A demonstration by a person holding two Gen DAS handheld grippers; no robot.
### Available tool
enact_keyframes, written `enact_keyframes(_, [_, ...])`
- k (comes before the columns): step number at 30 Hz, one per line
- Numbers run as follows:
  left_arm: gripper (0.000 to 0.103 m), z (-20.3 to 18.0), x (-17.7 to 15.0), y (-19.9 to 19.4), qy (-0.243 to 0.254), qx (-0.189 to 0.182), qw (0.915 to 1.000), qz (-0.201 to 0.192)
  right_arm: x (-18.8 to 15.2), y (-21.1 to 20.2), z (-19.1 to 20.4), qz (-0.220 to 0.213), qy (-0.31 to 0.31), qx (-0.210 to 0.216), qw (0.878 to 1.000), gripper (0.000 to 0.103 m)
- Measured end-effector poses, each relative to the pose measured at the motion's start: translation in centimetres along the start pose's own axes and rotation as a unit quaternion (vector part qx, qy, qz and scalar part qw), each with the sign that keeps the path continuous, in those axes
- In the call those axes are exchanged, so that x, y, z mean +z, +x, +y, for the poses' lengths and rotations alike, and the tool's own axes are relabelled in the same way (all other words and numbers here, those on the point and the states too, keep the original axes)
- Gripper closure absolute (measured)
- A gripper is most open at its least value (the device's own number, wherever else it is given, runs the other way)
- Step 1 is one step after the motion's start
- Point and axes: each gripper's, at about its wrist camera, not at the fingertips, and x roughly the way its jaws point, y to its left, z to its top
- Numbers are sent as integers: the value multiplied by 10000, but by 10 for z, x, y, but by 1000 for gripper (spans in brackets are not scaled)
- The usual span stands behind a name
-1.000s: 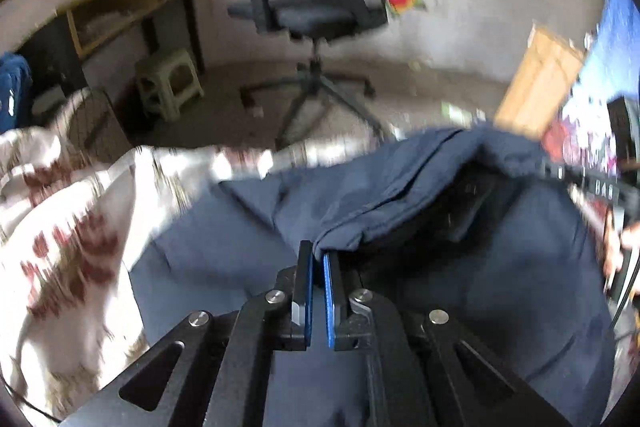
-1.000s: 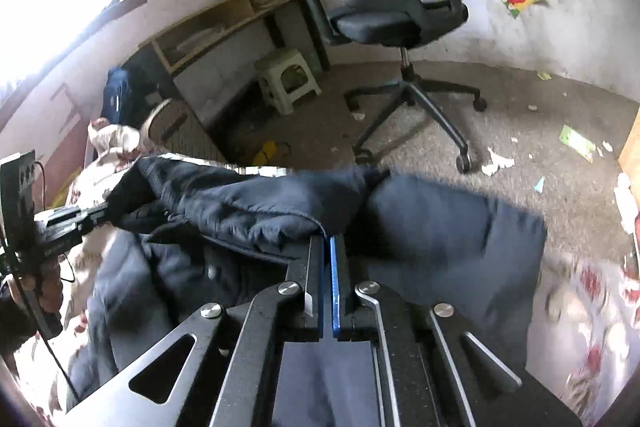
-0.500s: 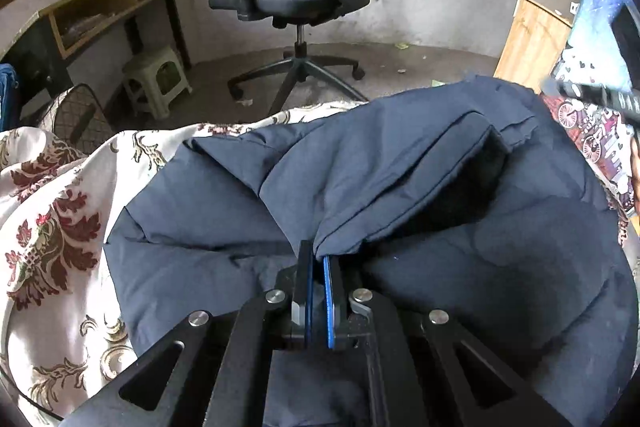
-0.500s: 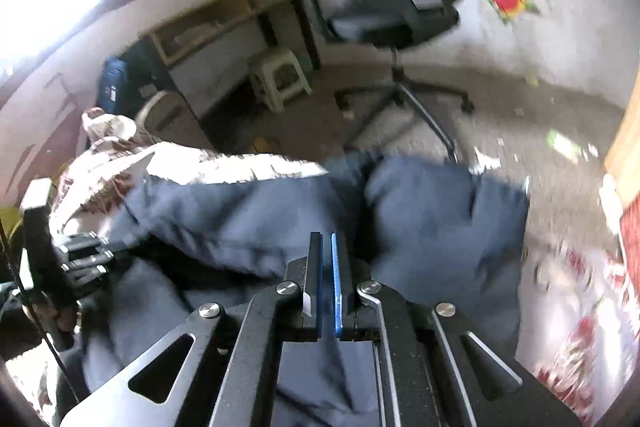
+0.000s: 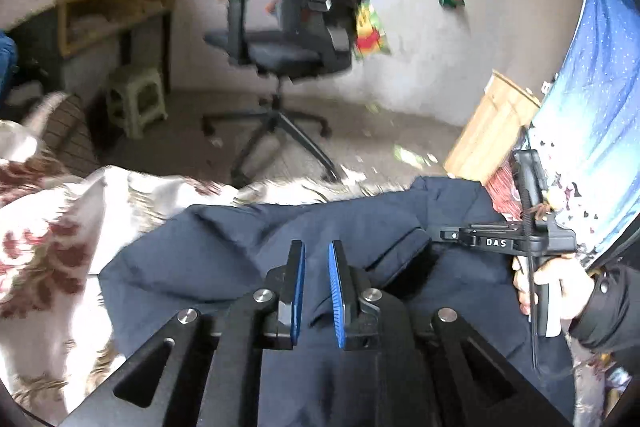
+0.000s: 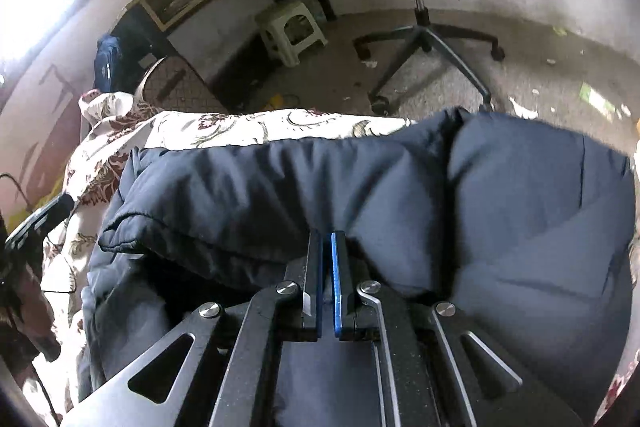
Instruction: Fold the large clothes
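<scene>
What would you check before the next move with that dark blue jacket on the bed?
1. Left gripper free of cloth: ok. Its jaws have just been opening, and no fabric is pinched between them.
2. Right gripper holding the jacket: ok. Its jaws are shut on the folded edge.
3. Folded layer lying flat: not ok. It is puffy and creased, with a gap under the fold on the left.
4. Jacket fully on the bedspread: cannot tell. Its far edge reaches the bed's edge.
5. Sleeves tucked inside: cannot tell. They are hidden.
</scene>
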Motion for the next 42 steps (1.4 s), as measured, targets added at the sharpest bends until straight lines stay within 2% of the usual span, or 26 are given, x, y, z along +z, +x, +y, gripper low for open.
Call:
enact_keyframes(2, [91, -3, -1, 30, -17, -379, 9978, 535, -3, -1, -3, -21, 60, 13, 10000, 100])
enact_keyframes(3, [91, -5, -4, 45, 60, -411, 9956, 841, -5, -2, -4, -21, 55, -14, 10000, 100])
enact_keyframes(5, [92, -12, -16, 67, 411, -39, 9905, 1309, -7, -2, -5, 25, -49, -104, 9999, 102])
enact_keyframes(7, [95, -13, -25, 82, 540, 199, 9873, 1483, -10, 8, -6, 213, -157, -199, 9995, 103])
enact_keyframes(9, [97, -9, -27, 87, 410, 201, 9885, 1444, -12, 20, -11, 299, -61, -168, 9994, 103])
enact_keyframes(12, [100, 1, -33, 93, 130, 181, 9907, 1342, -17, 34, -17, 181, 94, -89, 9998, 103])
enact_keyframes(17, [100, 4, -46, 89, 65, 151, 9949, 991, -23, 20, -10, -70, 76, -100, 9999, 101])
enact_keyframes(20, [100, 10, -49, 85, -100, -6, 9961, 872, -21, -3, 9, -346, -88, 347, 9988, 101])
enact_keyframes(22, [100, 12, -52, 82, -119, -20, 9967, 800, -18, -6, 37, -405, -546, 465, 9966, 101])
enact_keyframes(25, [100, 11, -55, 82, -125, 17, 9970, 759, -19, 12, 58, -204, -874, 270, 9956, 101])
enact_keyframes(27, [100, 9, -56, 84, -128, 50, 9967, 794, -20, 28, 59, 38, -844, 49, 9964, 101])
enact_keyframes(29, [100, 9, -55, 86, -122, 87, 9967, 796, -22, 37, 51, 116, -727, 96, 9972, 101])
enact_keyframes(42, [100, 6, -62, 86, -196, 153, 9974, 674, -36, 51, 44, -295, -598, 48, 9978, 103])
